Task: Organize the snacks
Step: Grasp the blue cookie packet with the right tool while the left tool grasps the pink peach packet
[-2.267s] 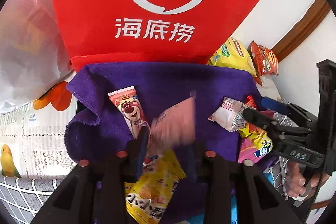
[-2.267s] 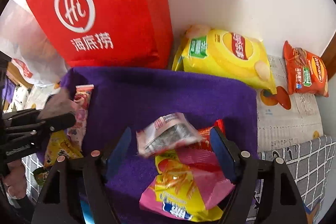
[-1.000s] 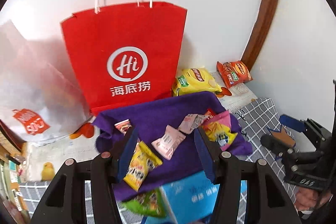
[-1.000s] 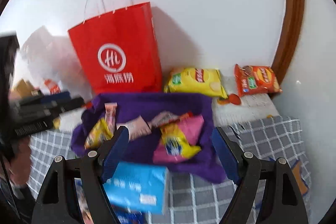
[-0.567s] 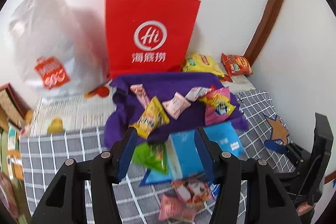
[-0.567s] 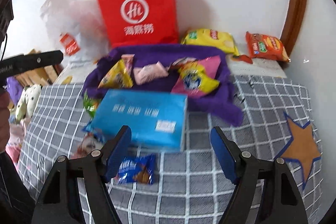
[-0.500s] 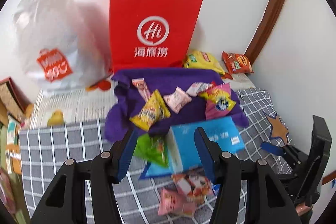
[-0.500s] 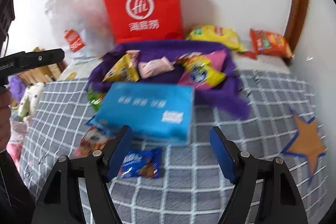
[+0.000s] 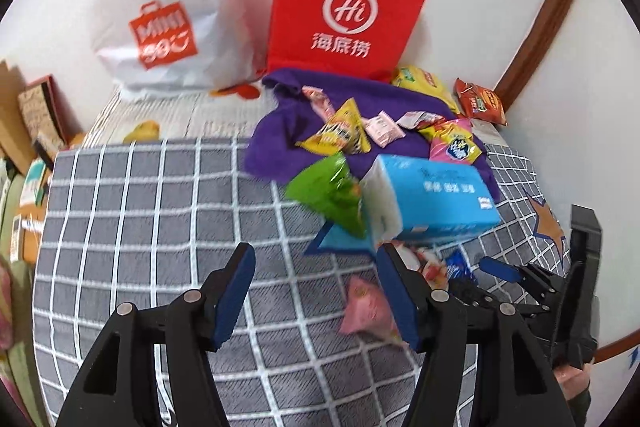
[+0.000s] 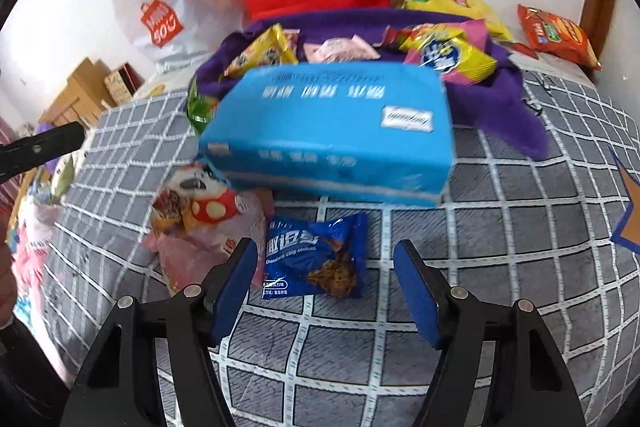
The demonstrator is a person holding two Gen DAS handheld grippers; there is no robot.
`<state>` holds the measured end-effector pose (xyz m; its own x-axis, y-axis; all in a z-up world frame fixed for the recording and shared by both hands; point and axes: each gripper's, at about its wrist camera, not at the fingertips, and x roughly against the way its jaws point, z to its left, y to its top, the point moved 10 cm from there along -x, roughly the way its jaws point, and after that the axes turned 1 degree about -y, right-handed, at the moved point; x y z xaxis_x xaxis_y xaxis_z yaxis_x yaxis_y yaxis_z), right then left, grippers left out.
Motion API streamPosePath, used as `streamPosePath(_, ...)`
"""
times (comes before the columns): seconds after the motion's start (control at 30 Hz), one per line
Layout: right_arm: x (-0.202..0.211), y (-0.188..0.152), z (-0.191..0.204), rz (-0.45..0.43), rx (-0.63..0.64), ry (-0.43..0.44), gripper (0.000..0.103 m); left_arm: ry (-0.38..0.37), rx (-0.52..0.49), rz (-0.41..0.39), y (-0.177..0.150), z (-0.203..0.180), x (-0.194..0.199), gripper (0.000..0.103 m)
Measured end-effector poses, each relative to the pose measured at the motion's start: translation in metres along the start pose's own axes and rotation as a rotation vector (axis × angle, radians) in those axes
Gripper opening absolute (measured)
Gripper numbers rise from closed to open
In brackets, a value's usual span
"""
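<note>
Snacks: a blue cookie packet lies flat on the grey checked bed cover, between the closing, empty right gripper; a blue tissue pack sits just behind. The left gripper is opening, empty.

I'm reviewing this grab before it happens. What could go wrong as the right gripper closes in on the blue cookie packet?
1. The right gripper is closing with the blue cookie packet lying flat just ahead of its fingers; they may slide over it.
2. The pink mushroom-print packet lies right beside it, so the near finger could snag that too.
3. The blue tissue pack sits just behind; pushing forward could shove the packet under it.
</note>
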<state>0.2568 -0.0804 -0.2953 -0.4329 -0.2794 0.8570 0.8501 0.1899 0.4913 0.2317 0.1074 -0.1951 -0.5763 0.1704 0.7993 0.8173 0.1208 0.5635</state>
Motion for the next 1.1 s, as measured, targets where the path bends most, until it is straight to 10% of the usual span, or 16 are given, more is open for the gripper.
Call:
streamPosePath(0.67,0.021,-0.011,-0.057,-0.124,0.066,-0.160,0.053,-0.017,-0.056,0.098,-0.056,-0.035,-0.047,0.061)
streamPosePath(0.93,0.012,-0.022,-0.075,-0.114,0.025,-0.131,0.054,-0.095,-0.157,0.146,-0.070,-0.071,-0.078,0.080)
streamPosePath(1.1,0.009,-0.021,-0.076,-0.110,0.018,-0.130,0.056,-0.001,-0.278,0.104,-0.079,-0.082,-0.087,0.088)
